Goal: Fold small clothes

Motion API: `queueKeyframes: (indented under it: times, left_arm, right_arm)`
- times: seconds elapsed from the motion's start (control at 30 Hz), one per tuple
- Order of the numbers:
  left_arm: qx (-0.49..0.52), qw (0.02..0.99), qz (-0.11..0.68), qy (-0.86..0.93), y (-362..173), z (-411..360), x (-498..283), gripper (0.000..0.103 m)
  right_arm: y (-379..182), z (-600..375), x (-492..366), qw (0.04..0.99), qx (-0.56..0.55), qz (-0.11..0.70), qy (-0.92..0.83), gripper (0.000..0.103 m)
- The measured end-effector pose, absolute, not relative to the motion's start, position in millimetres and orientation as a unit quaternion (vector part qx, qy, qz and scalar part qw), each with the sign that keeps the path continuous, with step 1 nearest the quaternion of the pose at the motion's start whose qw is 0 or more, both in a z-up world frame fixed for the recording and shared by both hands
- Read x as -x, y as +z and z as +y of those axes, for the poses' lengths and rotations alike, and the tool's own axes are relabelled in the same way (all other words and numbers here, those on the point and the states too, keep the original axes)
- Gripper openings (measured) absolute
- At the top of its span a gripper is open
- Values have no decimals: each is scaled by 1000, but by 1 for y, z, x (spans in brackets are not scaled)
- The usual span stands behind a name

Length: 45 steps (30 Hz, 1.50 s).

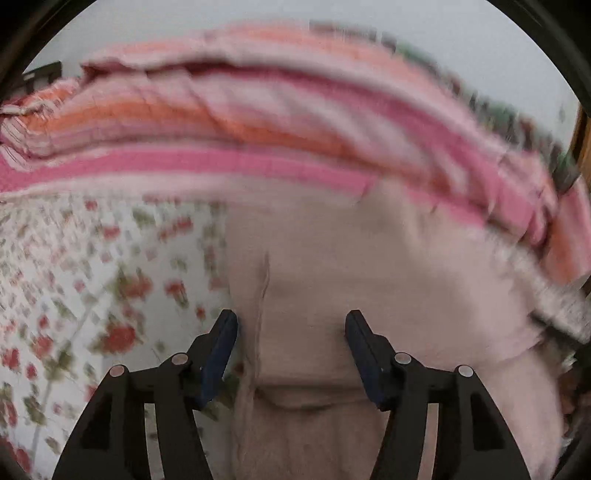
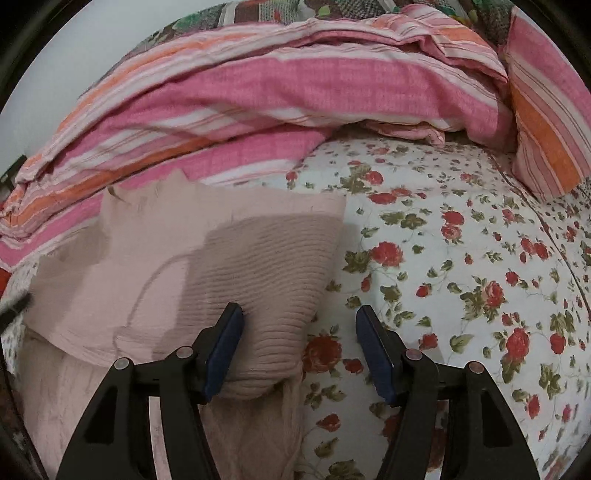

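A white bed sheet (image 2: 461,266) printed with red roses and green leaves spreads under the right gripper and far out to its right side; in the left wrist view the same sheet (image 1: 92,295) lies to the left of the gripper, blurred. Ahead of both grippers a quilt (image 2: 277,92) with pink, orange and white stripes is bunched in thick folds across the bed. Far ahead to the right of the right gripper a pillow (image 2: 546,129) in the same stripes leans on the sheet. Behind the quilt there is a patchwork cover (image 2: 258,11) in brown and green, and a plain pale wall (image 2: 74,44).
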<state>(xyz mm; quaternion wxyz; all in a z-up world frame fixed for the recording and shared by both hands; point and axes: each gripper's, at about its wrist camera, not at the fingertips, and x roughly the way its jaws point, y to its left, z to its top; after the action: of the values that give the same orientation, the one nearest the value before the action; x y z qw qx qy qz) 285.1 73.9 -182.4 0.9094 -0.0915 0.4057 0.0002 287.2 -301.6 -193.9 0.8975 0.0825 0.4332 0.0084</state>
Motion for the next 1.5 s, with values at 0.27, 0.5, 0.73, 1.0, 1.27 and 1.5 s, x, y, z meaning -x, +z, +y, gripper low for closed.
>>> queueKeyframes:
  times: [0.27,0.5,0.73,1.0,1.27,1.5]
  left_arm:
    - [71,911,407,18,-183,68,-287,62]
    - [63,909,411,22,-185,62,-291,62]
    - [46,909,412,32,-186,58,-292,64]
    - [39,910,412,36,-186,57,-293,65]
    - [33,909,414,36,-188,57,-294,65]
    - [41,910,412,31,-188,61,-294,65]
  right_arm:
    - [-193,-295,-289,901,-57,431,-3,62]
    - [-193,-296,-290,901,-59,430,-1,63]
    - [-192,-295,-291,900,-62,430,1,64]
    - [-192,-295,-291,900,-61,432,0,64]
    - [-192,-294,-292,900,-51,433,-6,65]
    - [-192,-293,-292,899,-46,435,-6,65]
